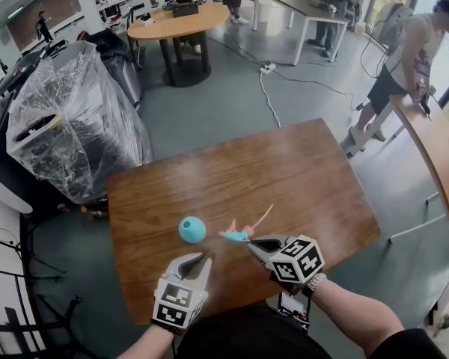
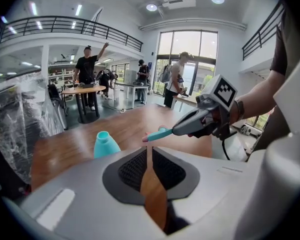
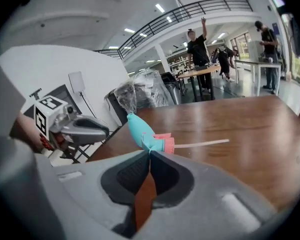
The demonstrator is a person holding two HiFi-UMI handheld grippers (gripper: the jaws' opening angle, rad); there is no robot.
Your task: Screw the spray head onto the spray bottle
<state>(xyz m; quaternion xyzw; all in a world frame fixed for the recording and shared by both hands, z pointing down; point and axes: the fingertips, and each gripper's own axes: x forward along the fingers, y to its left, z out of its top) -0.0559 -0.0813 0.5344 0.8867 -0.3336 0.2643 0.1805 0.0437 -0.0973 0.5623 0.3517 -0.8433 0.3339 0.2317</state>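
Observation:
A small teal spray bottle (image 1: pixel 192 229) stands upright with its neck open on the wooden table (image 1: pixel 284 170); in the left gripper view the bottle (image 2: pixel 105 144) shows just past my jaws. My right gripper (image 1: pixel 251 240) is shut on the teal spray head (image 1: pixel 237 235), pinching it at the fingertips. The spray head (image 3: pixel 142 132) lies sideways above the table, its pink collar and pale dip tube (image 3: pixel 202 144) pointing right, a little to the right of the bottle. My left gripper (image 1: pixel 200 260) hovers near the table's front edge, below the bottle, shut and empty.
A bin wrapped in clear plastic (image 1: pixel 67 118) stands off the table's left side. A round table (image 1: pixel 179 22) and people are farther back. Another wooden tabletop (image 1: pixel 434 148) sits to the right, with a person beside it.

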